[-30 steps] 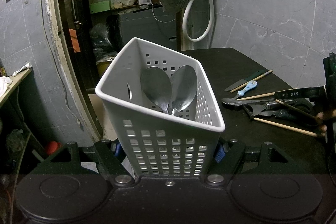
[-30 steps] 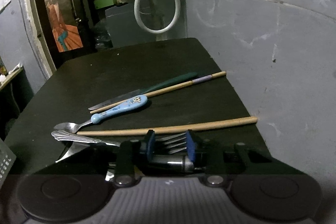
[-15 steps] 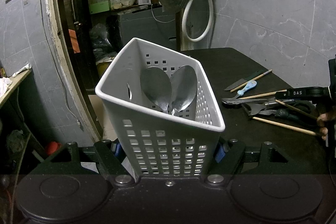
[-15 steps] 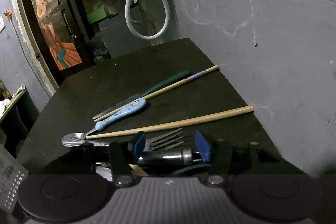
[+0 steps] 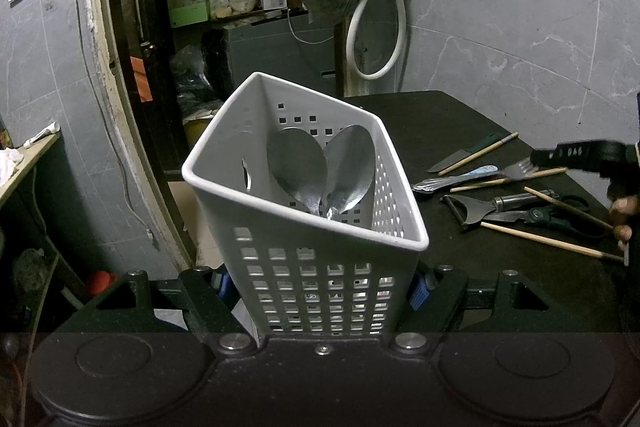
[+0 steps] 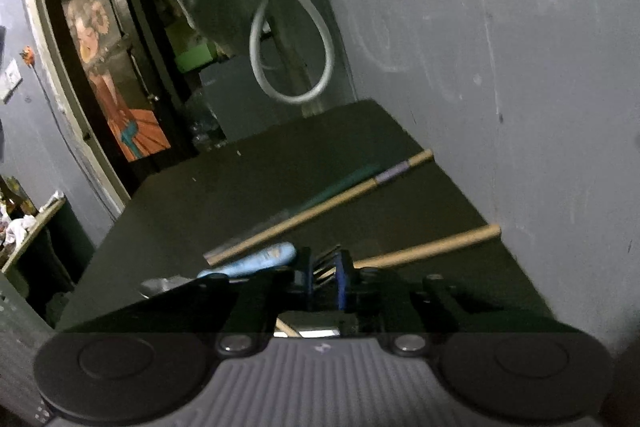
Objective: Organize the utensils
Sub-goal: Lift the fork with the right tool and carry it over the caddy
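The step in hand looks like lifting the fork [image 6: 326, 265] off the tabletop [image 6: 280, 163] and carrying it to the basket [image 5: 304, 227]. To do it well, the grip should sit square across the fork so it does not pivot, and the lift should go straight up (a chopstick [image 6: 428, 247] and a blue-handled spoon [image 6: 248, 261] lie just beside it and could be dragged along). Then the fork should go in handle-first beside the two spoons [image 5: 320, 167] already standing in the basket.

The right gripper [image 6: 323, 281] has just been closing, and its fingers [image 6: 343, 275] now stand narrow with the fork's tines between them, apparently clamped on it, though blur hides the contact itself. The left gripper [image 5: 320, 287] has its fingers [image 5: 416, 293] pressed on the basket's lower walls, holding it tilted at the tabletop's near edge, well apart from the loose utensils.
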`<state>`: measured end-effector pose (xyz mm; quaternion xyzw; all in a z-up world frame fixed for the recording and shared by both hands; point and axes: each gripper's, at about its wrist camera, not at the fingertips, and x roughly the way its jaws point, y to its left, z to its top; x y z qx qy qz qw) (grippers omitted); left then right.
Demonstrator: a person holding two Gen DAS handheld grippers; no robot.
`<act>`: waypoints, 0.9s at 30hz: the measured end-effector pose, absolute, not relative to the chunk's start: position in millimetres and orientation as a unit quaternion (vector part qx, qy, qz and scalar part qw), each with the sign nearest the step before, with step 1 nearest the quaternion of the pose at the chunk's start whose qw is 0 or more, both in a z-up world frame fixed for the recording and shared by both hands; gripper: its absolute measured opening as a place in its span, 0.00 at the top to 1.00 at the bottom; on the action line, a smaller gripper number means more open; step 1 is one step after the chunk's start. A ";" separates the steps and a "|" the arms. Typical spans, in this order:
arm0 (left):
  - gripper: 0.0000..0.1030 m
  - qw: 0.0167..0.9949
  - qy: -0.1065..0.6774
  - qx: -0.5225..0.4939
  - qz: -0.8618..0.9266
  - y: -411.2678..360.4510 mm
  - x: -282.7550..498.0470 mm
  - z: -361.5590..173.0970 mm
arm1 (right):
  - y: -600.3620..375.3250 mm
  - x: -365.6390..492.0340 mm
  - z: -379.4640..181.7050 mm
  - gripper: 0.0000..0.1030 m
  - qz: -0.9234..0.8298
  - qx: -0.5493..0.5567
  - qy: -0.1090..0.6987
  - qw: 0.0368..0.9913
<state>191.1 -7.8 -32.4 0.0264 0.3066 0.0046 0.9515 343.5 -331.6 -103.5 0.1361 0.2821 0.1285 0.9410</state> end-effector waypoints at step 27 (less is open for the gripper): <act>0.25 0.953 0.304 0.021 -0.005 -5.3 193.6 -34.9 | -263.4 307.7 7.9 0.99 0.189 -0.075 0.149 0.968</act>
